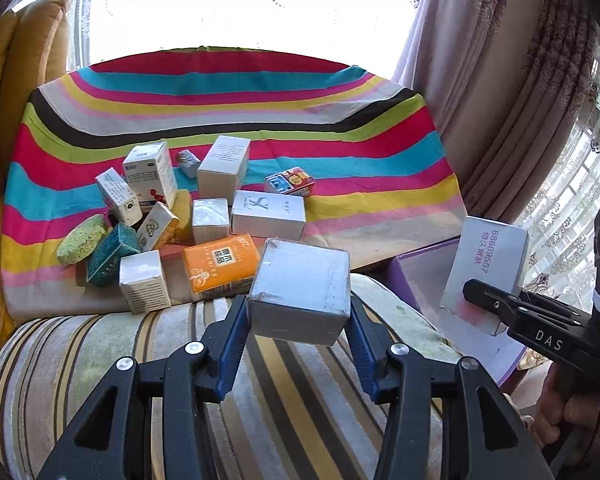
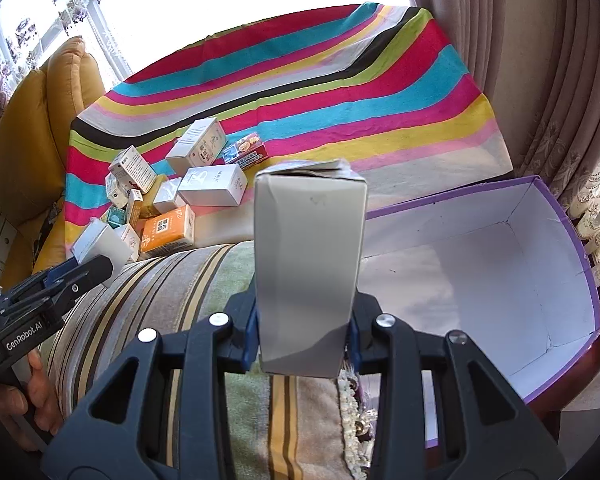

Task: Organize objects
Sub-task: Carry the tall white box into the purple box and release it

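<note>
My left gripper (image 1: 298, 316) is shut on a squat grey-white box (image 1: 300, 292) and holds it above the striped sofa arm (image 1: 140, 344). It also shows in the right wrist view (image 2: 96, 256). My right gripper (image 2: 304, 332) is shut on a tall grey-white carton (image 2: 308, 264), held upright beside the open purple storage box (image 2: 556, 264). The carton also shows in the left wrist view (image 1: 488, 268). A pile of small boxes (image 1: 204, 216) lies on the rainbow-striped cloth (image 1: 260, 112).
An orange box (image 1: 220, 264), a teal box (image 1: 108, 256), a yellow-green sponge (image 1: 80, 240) and a small red-blue packet (image 1: 290, 182) lie in the pile. A yellow cushion (image 2: 40, 128) is at the left. Curtains (image 2: 540, 60) hang at the right.
</note>
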`<control>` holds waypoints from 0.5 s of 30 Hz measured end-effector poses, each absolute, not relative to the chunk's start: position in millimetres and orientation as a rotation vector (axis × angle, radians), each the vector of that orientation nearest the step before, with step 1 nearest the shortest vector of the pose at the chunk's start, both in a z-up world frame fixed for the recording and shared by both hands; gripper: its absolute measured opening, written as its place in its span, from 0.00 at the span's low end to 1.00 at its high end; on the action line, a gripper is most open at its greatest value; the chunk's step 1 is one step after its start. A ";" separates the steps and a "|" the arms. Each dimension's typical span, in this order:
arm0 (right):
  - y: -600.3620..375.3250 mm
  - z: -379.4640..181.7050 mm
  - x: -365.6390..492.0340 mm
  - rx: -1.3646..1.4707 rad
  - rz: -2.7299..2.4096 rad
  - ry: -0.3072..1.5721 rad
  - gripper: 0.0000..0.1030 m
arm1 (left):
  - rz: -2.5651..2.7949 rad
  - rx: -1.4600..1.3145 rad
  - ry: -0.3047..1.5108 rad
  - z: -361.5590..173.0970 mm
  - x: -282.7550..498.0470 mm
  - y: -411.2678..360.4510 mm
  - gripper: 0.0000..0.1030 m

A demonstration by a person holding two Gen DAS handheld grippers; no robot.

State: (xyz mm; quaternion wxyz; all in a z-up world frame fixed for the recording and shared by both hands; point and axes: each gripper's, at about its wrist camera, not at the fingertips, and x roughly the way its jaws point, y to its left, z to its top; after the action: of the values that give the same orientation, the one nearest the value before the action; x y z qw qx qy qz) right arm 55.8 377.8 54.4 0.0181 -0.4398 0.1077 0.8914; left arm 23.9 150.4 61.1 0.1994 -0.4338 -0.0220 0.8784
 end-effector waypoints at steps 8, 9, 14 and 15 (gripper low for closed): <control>417.4 56.3 73.0 -1.295 2.702 0.336 0.37 | 2.327 -1.184 0.061 58.0 38.7 214.9 0.47; 422.6 56.2 75.1 -1.286 2.691 0.335 0.37 | 2.313 -1.177 0.075 58.0 40.5 222.2 0.47; 448.1 52.9 85.3 -1.259 2.631 0.338 0.37 | 2.246 -1.165 0.130 56.1 46.8 252.8 0.47; 452.6 52.2 87.3 -1.254 2.621 0.345 0.37 | 2.233 -1.165 0.138 55.2 47.9 259.0 0.47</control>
State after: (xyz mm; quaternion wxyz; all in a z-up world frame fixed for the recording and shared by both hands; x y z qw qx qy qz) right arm 87.3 452.6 52.2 0.1075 -0.4261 0.1172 0.8906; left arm 47.9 259.0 55.2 0.3048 -0.4400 0.0520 0.8431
